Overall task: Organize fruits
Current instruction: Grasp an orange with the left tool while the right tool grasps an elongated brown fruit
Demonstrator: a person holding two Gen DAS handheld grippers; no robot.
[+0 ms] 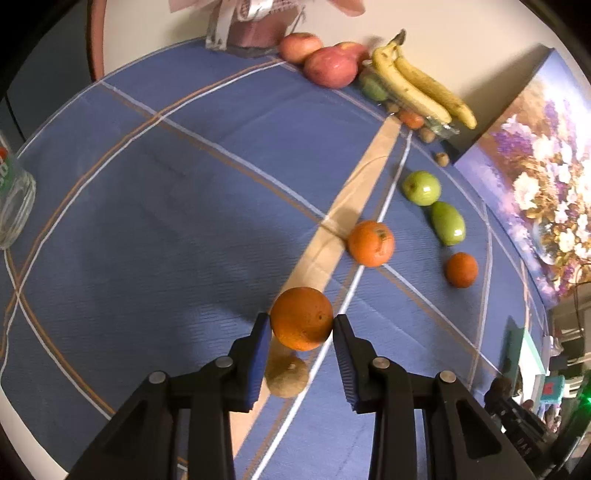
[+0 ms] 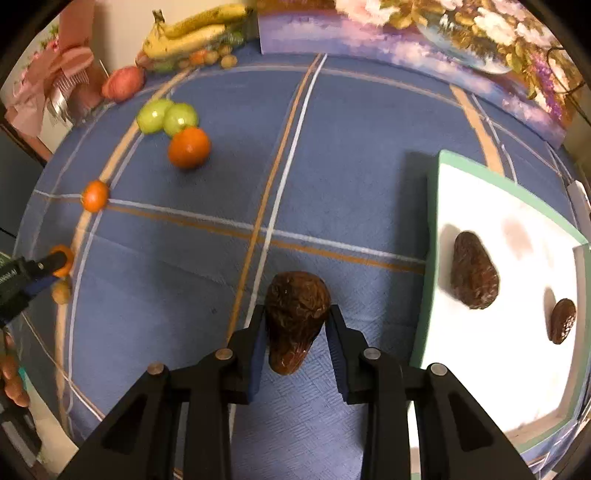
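Observation:
My left gripper [image 1: 301, 323] is shut on an orange [image 1: 301, 318], held just above the blue cloth, with a brown kiwi-like fruit [image 1: 287, 376] under it. Ahead lie two more oranges [image 1: 371, 243] [image 1: 461, 269] and two green apples [image 1: 421, 187] [image 1: 447, 223]. My right gripper [image 2: 297, 314] is shut on a dark brown avocado [image 2: 295, 317]. To its right a white tray with a green rim [image 2: 432, 236] holds two more avocados [image 2: 474, 275] [image 2: 563, 320]. The left gripper with its orange [image 2: 62, 260] shows at the left edge of the right wrist view.
Bananas [image 1: 421, 85], red apples [image 1: 330, 66] and small nuts sit at the far edge near a clear box. A glass jar [image 1: 14, 199] stands at the left. A flower painting [image 1: 535, 177] leans along the right side. A pink gift bag [image 1: 255, 22] stands at the back.

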